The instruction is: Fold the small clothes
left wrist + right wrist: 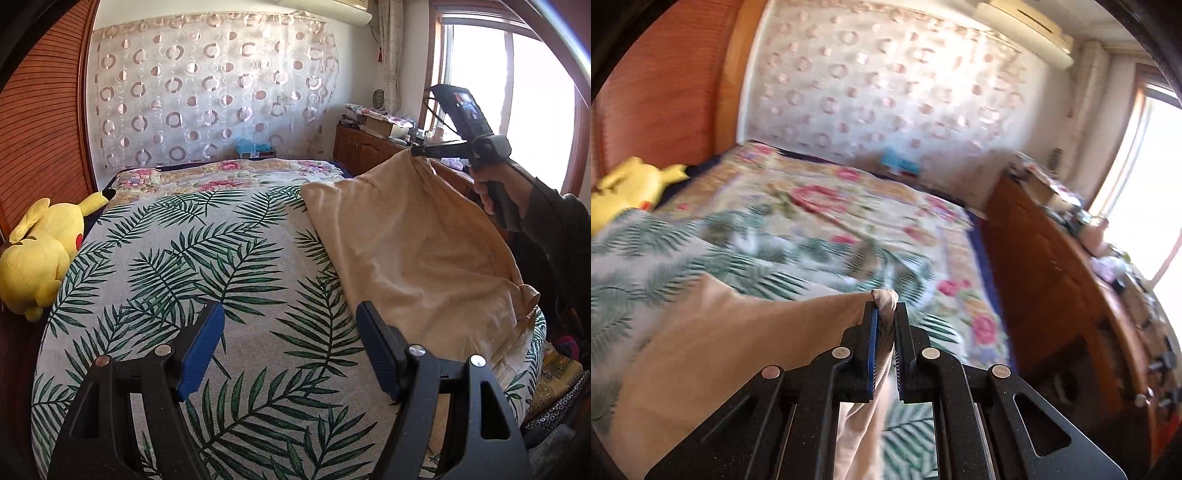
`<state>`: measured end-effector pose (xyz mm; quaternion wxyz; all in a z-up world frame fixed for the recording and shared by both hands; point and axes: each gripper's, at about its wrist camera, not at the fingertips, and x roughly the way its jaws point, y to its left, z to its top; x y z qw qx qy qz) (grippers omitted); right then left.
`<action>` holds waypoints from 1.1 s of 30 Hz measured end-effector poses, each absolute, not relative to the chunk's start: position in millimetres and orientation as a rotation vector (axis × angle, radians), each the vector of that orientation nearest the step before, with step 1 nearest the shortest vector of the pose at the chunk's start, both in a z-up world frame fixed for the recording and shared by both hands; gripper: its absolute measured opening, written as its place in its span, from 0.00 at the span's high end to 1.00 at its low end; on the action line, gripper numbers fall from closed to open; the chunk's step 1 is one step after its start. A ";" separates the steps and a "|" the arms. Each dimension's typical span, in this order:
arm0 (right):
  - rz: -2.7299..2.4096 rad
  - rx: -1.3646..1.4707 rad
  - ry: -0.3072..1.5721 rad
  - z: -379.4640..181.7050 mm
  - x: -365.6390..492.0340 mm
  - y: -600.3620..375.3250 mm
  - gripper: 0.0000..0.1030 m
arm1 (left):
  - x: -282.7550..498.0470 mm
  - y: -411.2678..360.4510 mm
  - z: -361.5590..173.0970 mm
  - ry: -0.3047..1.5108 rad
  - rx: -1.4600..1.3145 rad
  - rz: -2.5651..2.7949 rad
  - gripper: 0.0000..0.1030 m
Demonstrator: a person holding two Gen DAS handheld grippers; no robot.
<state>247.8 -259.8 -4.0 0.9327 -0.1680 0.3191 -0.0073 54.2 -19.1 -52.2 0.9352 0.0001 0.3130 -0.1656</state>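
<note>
Your right gripper is clamped on a bunched corner of the soft tan garment, lifting it off the palm-leaf bedspread. Your left gripper hangs wide apart, holding nothing, above the woven spread. 1 yellow plush toy lies at the bed's left edge.
</note>
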 end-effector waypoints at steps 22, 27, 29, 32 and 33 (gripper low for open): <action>0.212 -0.248 0.722 -28.3 62.8 -333.3 0.69 | 52.3 -80.6 -55.4 0.693 0.097 -0.469 0.28; 0.212 -0.208 0.729 -30.5 26.1 -350.2 0.69 | 48.4 -94.3 -60.1 0.709 0.124 -0.484 0.28; 0.207 -0.199 0.733 -31.8 19.2 -354.8 0.69 | 46.4 -96.6 -62.1 0.715 0.129 -0.487 0.28; 0.206 -0.171 0.741 -30.9 16.8 -357.4 0.69 | 43.5 -100.7 -64.6 0.723 0.135 -0.492 0.28; 0.209 -0.161 0.744 -30.0 13.8 -357.0 0.69 | 42.4 -101.9 -65.4 0.726 0.137 -0.493 0.28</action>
